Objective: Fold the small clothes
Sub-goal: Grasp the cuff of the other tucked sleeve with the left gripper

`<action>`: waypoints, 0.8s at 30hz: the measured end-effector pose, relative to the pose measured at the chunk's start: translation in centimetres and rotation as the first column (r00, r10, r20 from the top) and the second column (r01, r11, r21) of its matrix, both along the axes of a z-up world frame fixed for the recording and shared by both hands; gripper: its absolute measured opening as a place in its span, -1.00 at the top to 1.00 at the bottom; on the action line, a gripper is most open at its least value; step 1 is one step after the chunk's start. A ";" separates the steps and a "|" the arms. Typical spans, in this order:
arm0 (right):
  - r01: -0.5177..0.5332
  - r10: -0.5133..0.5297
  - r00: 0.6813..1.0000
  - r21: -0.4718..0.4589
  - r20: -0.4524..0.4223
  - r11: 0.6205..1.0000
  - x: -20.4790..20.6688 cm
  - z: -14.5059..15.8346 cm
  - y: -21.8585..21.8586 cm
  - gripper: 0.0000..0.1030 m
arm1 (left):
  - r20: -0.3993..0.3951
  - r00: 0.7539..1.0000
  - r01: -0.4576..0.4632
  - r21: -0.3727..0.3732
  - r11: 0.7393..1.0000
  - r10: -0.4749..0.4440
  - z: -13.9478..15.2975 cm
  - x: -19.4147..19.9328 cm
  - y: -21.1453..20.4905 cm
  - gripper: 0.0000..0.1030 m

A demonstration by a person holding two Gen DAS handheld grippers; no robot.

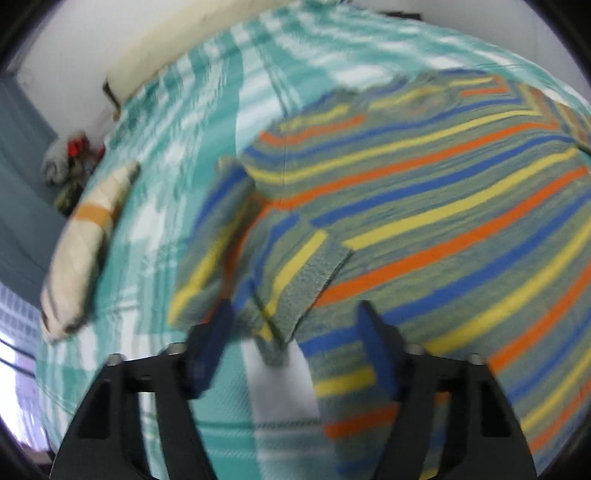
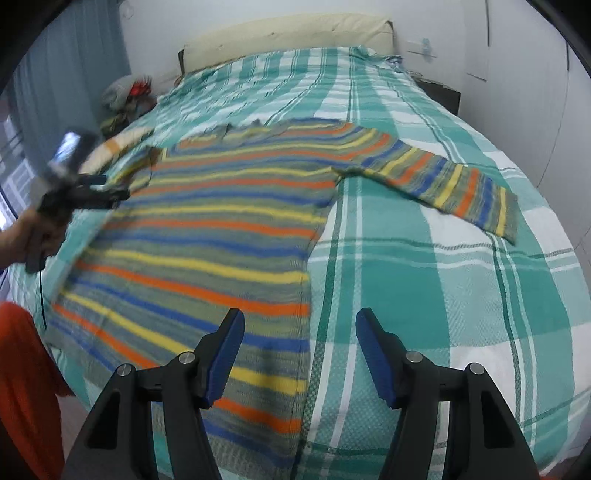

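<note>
A striped sweater (image 2: pixel 221 229) in grey-green, orange, yellow and blue lies flat on a bed. Its right sleeve (image 2: pixel 450 184) stretches out to the right. Its left sleeve (image 1: pixel 280 273) is folded in over the body. My left gripper (image 1: pixel 295 317) is open, with the sleeve's cuff between its fingers; it also shows in the right wrist view (image 2: pixel 107 188) at the sweater's left edge, blurred. My right gripper (image 2: pixel 299 328) is open and empty, over the sweater's lower right edge.
The bed has a teal and white plaid cover (image 2: pixel 424 295) and a cream headboard (image 2: pixel 288 33). A cream pillow with an orange band (image 1: pixel 85 236) lies at the left. A pile of things (image 2: pixel 127 94) sits beside the bed's far left. A white wall is on the right.
</note>
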State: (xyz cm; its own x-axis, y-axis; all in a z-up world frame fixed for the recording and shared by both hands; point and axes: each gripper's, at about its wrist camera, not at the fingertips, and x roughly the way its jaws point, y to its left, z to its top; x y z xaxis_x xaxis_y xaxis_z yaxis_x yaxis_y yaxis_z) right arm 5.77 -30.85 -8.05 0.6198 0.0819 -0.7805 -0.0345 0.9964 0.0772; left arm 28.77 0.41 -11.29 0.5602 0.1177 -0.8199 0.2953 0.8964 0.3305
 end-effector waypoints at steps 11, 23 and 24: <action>0.025 -0.024 0.999 0.009 -0.041 1.000 0.6 -1.5 -1.5 -0.22 | -0.042 0.979 -0.202 -0.377 0.904 0.201 5.4 3.3 8.6 0.92; 0.013 -0.014 0.996 -0.012 -0.085 1.000 1.7 -3.2 -0.7 -0.22 | -0.103 0.745 -0.646 -0.359 0.674 0.659 3.3 5.2 24.9 0.95; 0.011 -0.013 0.996 -0.018 -0.086 1.000 1.7 -3.3 -0.7 -0.22 | -0.107 0.735 -0.656 -0.360 0.664 0.669 2.9 4.9 25.0 0.95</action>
